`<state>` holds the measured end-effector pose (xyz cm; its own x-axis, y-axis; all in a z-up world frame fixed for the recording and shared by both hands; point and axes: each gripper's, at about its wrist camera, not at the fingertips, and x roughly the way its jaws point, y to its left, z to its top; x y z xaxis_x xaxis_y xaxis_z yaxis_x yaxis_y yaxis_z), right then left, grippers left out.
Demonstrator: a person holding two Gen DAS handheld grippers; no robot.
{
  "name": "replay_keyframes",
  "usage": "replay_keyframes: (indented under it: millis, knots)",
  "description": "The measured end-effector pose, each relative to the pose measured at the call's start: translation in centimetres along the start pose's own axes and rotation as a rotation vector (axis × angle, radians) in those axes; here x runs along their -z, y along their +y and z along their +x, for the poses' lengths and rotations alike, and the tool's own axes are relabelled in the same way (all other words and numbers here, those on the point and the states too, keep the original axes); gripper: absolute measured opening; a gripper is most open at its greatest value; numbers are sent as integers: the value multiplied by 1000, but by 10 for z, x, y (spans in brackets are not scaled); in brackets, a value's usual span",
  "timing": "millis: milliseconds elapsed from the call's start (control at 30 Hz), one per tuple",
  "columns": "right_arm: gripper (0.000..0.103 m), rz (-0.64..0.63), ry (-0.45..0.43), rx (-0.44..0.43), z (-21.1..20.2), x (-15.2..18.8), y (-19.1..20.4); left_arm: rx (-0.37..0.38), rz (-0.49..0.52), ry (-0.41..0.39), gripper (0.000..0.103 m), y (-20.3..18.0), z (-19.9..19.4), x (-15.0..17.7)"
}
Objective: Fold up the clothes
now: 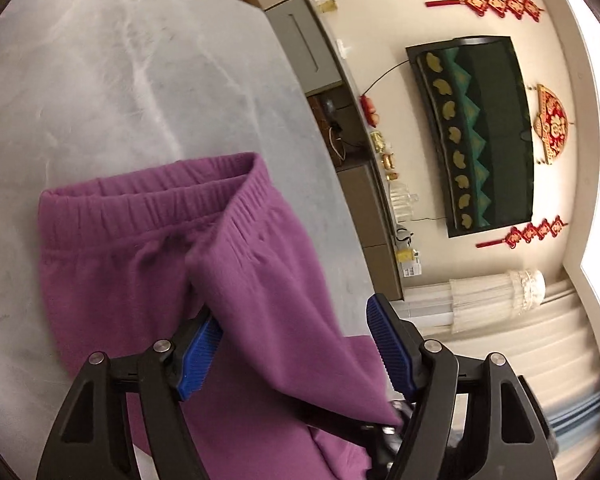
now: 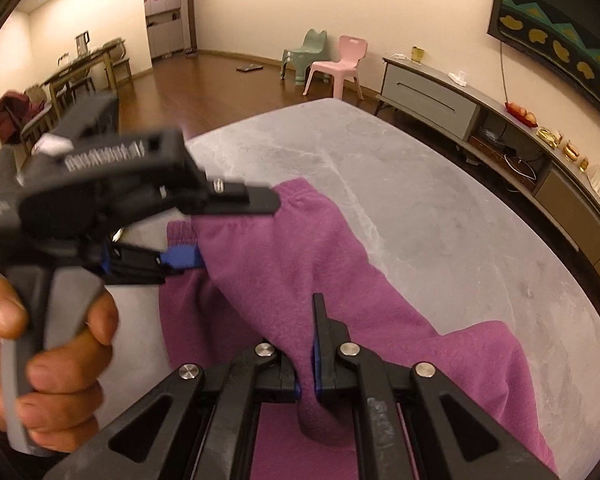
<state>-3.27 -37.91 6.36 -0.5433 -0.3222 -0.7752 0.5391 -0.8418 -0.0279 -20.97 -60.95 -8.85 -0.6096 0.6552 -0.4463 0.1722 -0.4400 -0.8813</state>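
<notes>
Right tongs (image 2: 308,376) clenched on purple pants (image 1: 228,272); left tongs (image 1: 296,344) spread wide, fabric loose between. Risk: raised fold slips and flops crooked on table (image 1: 100,80).

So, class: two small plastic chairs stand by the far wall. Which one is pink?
The pink chair is the right-hand one of the pair, nearer the grey cabinet; the chair beside it is pale green.

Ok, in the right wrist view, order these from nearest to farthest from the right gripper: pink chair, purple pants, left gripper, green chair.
1. purple pants, pinched between the right gripper fingers.
2. left gripper, left of centre, over the waistband end.
3. pink chair, on the floor past the table's far edge.
4. green chair, just left of the pink one, slightly farther back.
</notes>
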Motion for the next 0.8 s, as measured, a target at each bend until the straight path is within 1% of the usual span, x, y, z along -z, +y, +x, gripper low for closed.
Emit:
replay_keyframes:
  millis: [100, 133, 167, 200, 233, 267, 333, 367, 400, 433, 467, 500, 533, 633, 700, 733, 767, 800]
  knots:
    - [4, 22, 4, -43, 10, -3, -7, 12, -10, -13, 69, 3, 7, 2]
    - [4, 24, 3, -59, 10, -1, -8, 24, -1, -34, 57, 2, 6, 2]
    - [4, 25, 2, -75, 9, 2, -8, 30, 14, -51, 22, 1, 6, 2]
    - [4, 27, 0, -91, 9, 4, -9, 13, 50, -59, 4, -6, 4, 0]
    - [4, 28, -1, -107, 8, 7, -10, 0, 91, -84, 5, -16, -3, 1]
    - [6, 29, -3, -124, 8, 9, -11, 7, 114, -117, 4, -25, -15, 3]
    - [10, 40, -41, -226, -9, 22, -15, 26, 134, -142, 4, -41, -41, 9]
    - [25, 35, -42, -237, -16, 31, -16, 27, 145, -153, 4, -49, -53, 13]
    - [43, 29, -39, -238, -21, 39, -17, 0, 160, -162, 4, -53, -63, 19]
    - [50, 23, -36, -239, -27, 48, -19, -72, 187, -166, 4, -56, -65, 24]
    - [52, 24, -29, -208, -32, 62, -25, -149, 208, -166, 4, -56, -63, 27]
    - [53, 28, -22, -169, -36, 77, -32, -197, 224, -166, 3, -56, -61, 31]
    - [53, 31, -15, -130, -41, 92, -40, -221, 238, -168, 3, -57, -61, 33]
    - [53, 110, 48, -10, -39, 140, -77, -292, 279, -174, 3, -60, -58, 38]
    - [53, 130, 83, 35, -32, 161, -93, -327, 335, -197, 3, -71, -59, 43]
    - [53, 133, 87, 58, -29, 167, -99, -313, 359, -216, 3, -77, -64, 46]
    - [53, 155, 78, 64, -29, 170, -106, -273, 375, -237, 3, -85, -71, 48]
    - [53, 180, 67, 65, -29, 171, -114, -253, 378, -252, 3, -87, -78, 51]
